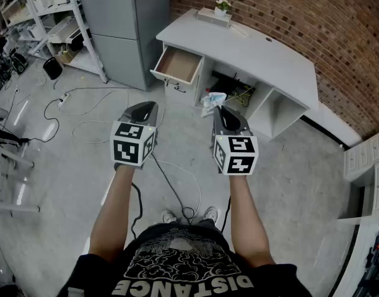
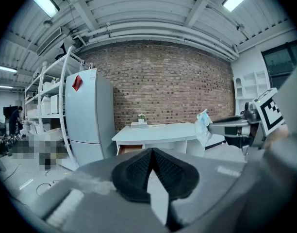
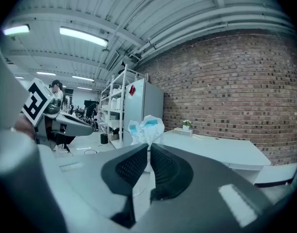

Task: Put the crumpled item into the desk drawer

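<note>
My right gripper point(image 1: 219, 109) is shut on a crumpled white and blue item point(image 1: 213, 101), which sticks up past the pads as the crumpled item point(image 3: 146, 128). From the left gripper view the same crumpled item point(image 2: 203, 125) hangs at the tip of the right gripper point(image 2: 212, 128). My left gripper point(image 1: 147, 107) is held level beside it, shut with nothing between its pads point(image 2: 139, 169). The white desk point(image 1: 257, 51) stands ahead against the brick wall. Its left drawer point(image 1: 176, 66) is pulled open, showing a brown inside.
A tall grey cabinet point(image 1: 124, 26) stands left of the desk, with metal shelving point(image 1: 56, 17) further left. Cables point(image 1: 84, 113) trail over the concrete floor. A small potted plant point(image 1: 222, 6) sits on the desk's back edge. White shelving point(image 1: 366, 159) is at the right.
</note>
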Action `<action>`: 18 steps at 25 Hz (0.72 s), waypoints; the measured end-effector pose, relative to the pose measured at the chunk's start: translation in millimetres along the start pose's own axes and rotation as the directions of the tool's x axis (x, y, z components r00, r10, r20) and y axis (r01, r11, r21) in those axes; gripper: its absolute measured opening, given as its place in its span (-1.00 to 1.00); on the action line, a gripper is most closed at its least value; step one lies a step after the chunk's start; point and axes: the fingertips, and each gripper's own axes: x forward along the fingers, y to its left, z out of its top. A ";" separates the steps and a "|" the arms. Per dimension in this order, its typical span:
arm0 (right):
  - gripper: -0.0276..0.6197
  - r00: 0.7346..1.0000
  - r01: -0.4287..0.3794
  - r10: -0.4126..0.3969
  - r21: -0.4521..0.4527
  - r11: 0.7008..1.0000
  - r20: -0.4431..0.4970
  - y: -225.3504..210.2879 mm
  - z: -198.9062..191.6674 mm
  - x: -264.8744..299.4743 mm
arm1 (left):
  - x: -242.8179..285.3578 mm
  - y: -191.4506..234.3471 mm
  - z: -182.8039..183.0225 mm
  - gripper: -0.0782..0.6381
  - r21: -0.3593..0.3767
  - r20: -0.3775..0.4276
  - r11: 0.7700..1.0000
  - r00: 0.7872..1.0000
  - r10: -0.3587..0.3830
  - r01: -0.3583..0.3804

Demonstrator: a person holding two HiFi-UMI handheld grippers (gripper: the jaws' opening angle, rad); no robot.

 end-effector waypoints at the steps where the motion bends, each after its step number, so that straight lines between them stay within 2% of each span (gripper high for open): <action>1: -0.85 1.000 0.004 -0.004 -0.001 1.000 -0.003 2.3 0.3 2.2 | -0.1 3.6 0.4 -0.79 0.001 0.001 1.000 1.000 -0.003 0.003; 11: -0.85 0.999 0.020 -0.020 0.008 1.000 -0.026 18.9 2.7 20.4 | 5.2 27.1 -2.3 -0.79 -0.012 -0.002 0.999 1.000 -0.031 0.031; 18: -0.85 1.000 0.015 -0.015 0.009 1.000 -0.023 19.6 -2.9 35.1 | 14.1 36.6 -5.0 -0.79 -0.008 0.000 1.000 1.000 -0.025 0.025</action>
